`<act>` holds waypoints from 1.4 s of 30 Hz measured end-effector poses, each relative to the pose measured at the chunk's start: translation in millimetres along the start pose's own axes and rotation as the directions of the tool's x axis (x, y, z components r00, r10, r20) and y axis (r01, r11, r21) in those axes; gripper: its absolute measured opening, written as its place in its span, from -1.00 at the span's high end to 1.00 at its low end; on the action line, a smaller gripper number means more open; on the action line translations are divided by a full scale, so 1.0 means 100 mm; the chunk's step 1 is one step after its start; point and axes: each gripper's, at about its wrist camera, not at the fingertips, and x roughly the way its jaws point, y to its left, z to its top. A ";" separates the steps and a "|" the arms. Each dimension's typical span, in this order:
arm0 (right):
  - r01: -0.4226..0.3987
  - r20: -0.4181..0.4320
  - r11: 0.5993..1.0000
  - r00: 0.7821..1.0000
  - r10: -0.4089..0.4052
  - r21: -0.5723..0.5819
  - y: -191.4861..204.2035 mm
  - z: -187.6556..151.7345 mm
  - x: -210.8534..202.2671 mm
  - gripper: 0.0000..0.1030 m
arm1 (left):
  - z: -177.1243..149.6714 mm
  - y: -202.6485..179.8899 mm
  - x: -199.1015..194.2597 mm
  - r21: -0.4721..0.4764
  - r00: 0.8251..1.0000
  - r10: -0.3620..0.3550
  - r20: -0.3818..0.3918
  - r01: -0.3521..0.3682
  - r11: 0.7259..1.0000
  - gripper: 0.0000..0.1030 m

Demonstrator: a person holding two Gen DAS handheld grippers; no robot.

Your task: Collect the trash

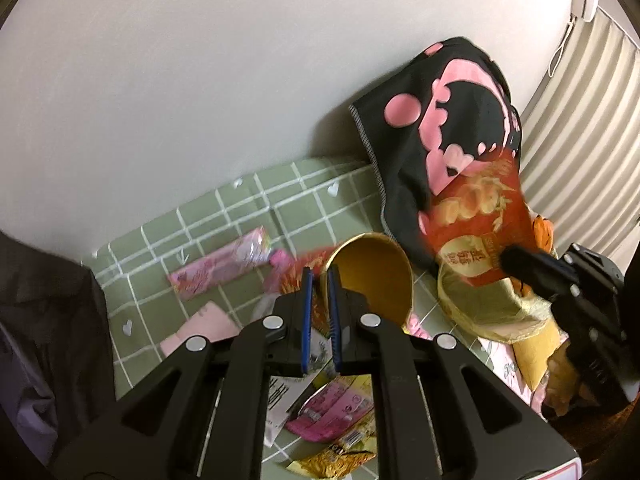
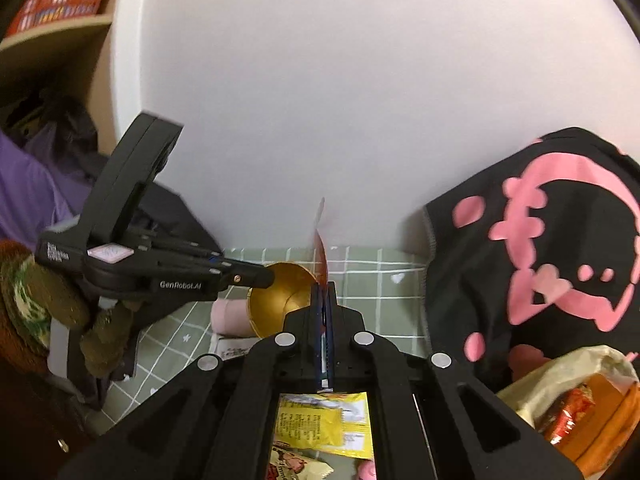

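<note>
Green checked sheet with white hearts point(image 1: 308, 200), spread under a plain white wall point(image 1: 200, 80); looks like a bed, cut off at both edges of each view. Strewn with trash: long pink wrapper point(image 1: 222, 266) lying flat toward the wall, pink-and-yellow packets point(image 1: 332, 408) partly hidden behind the left tongs' frame, yellow printed sachet point(image 2: 324, 426) seen only through the right tongs' frame.

Left tongs point(image 1: 321, 280) clenched on the rim of a gold-lined paper cup point(image 1: 372, 276), cup tipped with its mouth toward the camera; nothing visible inside, its outside wall hidden. Right tongs point(image 2: 322, 292) clenched on a red-and-gold snack bag point(image 1: 476, 232), held up clear of the sheet, edge-on and barely a red sliver in the right wrist view, blurred in the left one.

Pale yellow plastic bag point(image 1: 492, 312) just beside the cup, mouth open; in the right wrist view holding a crumpled red wrapper point(image 2: 568, 412) and something orange, hard to make out. Black cloth with pink pattern point(image 1: 440, 128) propped against the wall behind it. Person's hand in an olive knit glove point(image 2: 100, 344) gripping the left tongs' handle, mostly cut off.
</note>
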 end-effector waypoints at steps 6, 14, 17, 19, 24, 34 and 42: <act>0.111 0.060 0.994 0.992 -0.113 0.022 -0.31 0.25 -0.43 0.94 | 0.31 -0.30 -0.19 0.072 0.996 -0.010 0.092 0.003 0.997 0.87; 0.303 0.070 0.952 0.949 -0.306 0.054 -0.79 0.35 -0.97 0.94 | 0.63 -0.77 -0.39 0.207 0.983 -0.093 0.157 0.059 0.977 0.88; 0.363 0.051 0.929 0.929 -0.367 0.078 -0.97 0.32 -1.09 0.94 | 0.58 -0.71 -0.42 0.208 0.982 -0.114 0.153 0.081 0.975 0.87; 0.390 0.029 0.913 0.918 -0.396 0.123 -1.13 0.27 -1.15 0.94 | 0.50 -0.56 -0.40 0.176 0.982 -0.125 0.139 0.100 0.979 0.62; 0.396 -0.022 0.894 0.916 -0.401 0.208 -1.34 0.07 -1.15 0.94 | 0.18 0.03 -0.23 0.028 0.995 -0.085 0.048 0.083 0.996 0.25; 0.308 -0.084 0.928 0.951 -0.296 0.208 -1.24 -0.10 -0.60 0.94 | -0.36 0.65 -0.33 -0.203 0.997 0.079 0.023 -0.073 0.976 0.11; 0.238 -0.117 0.953 0.969 -0.219 0.188 -1.28 -0.14 -0.17 0.94 | -1.08 0.42 -0.41 -0.289 0.984 0.150 -0.095 -0.172 0.942 -0.02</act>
